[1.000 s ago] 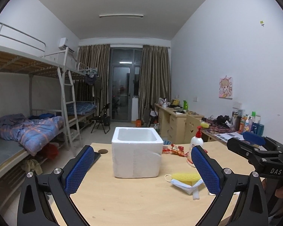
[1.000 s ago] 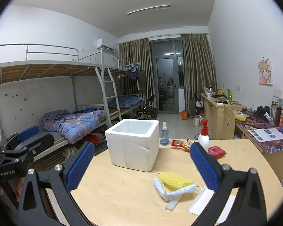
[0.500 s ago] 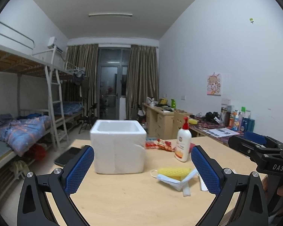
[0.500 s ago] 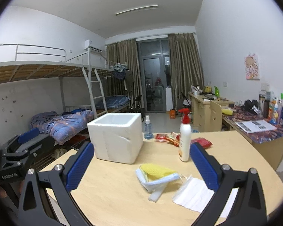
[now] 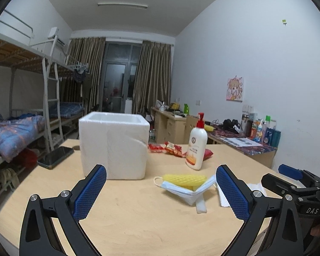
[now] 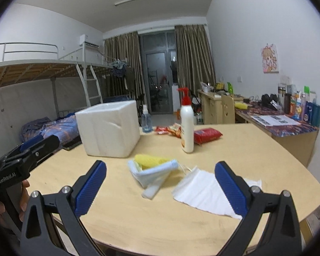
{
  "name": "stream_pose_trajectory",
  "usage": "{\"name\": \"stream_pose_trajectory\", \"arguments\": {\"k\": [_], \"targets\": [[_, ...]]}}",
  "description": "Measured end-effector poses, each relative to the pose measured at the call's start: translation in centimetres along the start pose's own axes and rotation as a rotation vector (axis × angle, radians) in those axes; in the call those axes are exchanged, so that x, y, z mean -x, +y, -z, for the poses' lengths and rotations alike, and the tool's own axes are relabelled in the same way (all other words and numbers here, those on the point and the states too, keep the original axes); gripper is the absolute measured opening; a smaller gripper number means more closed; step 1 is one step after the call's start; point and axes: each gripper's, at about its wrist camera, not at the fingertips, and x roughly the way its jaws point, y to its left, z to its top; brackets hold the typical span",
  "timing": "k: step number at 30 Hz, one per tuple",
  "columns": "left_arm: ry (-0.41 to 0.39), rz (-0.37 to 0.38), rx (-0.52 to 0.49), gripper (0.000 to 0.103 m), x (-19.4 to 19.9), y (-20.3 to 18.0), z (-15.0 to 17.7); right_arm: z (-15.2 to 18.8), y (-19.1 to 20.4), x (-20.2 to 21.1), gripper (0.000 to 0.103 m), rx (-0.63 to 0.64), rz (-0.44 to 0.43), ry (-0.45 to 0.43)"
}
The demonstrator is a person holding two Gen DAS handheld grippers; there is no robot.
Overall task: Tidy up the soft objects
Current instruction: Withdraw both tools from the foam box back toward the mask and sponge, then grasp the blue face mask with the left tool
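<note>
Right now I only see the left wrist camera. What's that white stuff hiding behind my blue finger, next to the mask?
Observer: A white tissue, spread flat on the table, to the right of the face mask.
Operator: Is my other gripper open?
Observer: Yes, the right gripper is wide open and holds nothing.
Operator: What's the red thing behind the lotion bottle?
Observer: A red snack packet, lying flat just right of the lotion bottle.

Both tools share one build: the left gripper [image 5: 161, 189] and right gripper [image 6: 160, 185] have black angular arms with silver screws and blue ridged pads [image 5: 89, 194]. White lettering reads "DAS" and, seemingly, "GenRobot.AI". Bare fingers [image 6: 24, 194] grip one handle
</note>
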Motion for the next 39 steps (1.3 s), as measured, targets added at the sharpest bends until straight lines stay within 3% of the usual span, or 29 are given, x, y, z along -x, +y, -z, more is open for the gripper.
{"name": "stream_pose_trajectory", "arguments": {"k": [8, 22, 29, 39], "targets": [[0.026, 0.043, -0.022, 0.103, -1.5, -1.3, 0.4, -0.2, -1.0, -0.5, 0.103, -0.026, 0.022, 0.017], [0.138, 0.13, -0.044, 0.103, -5.9, -3.4, 1.5, 1.2, -4.2, -2.0, 0.103, -0.087, 0.084, 0.107], [0.256, 0.173, -0.045, 0.103, -9.8, -4.6, 2.5, 2.0, -5.9, -3.0, 0.103, -0.103, 0.115, 0.15], [0.376, 0.152, 0.002, 0.103, -13.9, -5.4, 3.5, 3.0, -8.4, -4.6, 0.103, -0.14, 0.138, 0.213]]}}
